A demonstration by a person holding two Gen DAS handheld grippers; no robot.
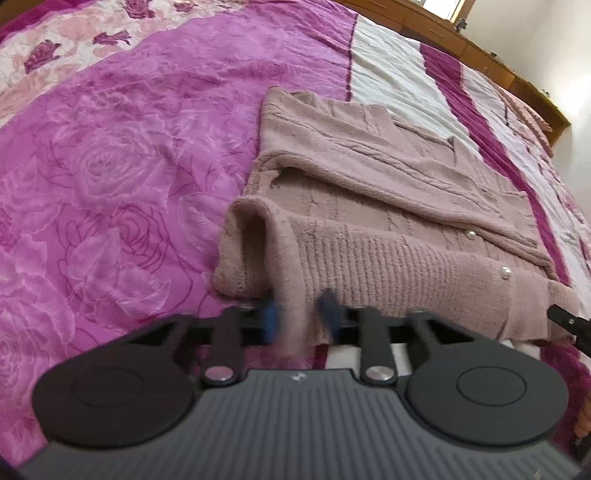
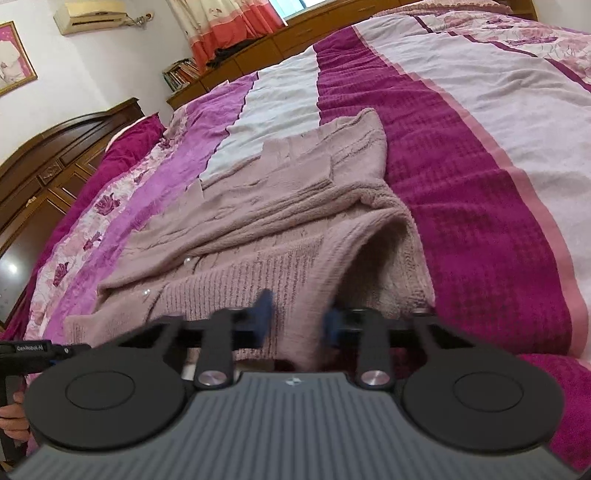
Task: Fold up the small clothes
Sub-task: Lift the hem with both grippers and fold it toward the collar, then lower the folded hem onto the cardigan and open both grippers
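Bedspread (image 2: 461, 177), cardigan (image 2: 266, 206), "GenRobot-AI" tongs (image 2: 33, 349).

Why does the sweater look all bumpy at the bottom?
Each hand-held gripper, left and right, pinches the sweater's hem and lifts it, so the corners hump up. Nothing looks torn or spilled.

Soft, even daylight from the far window (image 2: 291, 5), barely any shadows; blue fingertips (image 1: 267, 317) motion-blurred, heavy fisheye bending at edges.

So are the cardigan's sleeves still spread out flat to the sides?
No, the cardigan has its sleeves folded in across the body.
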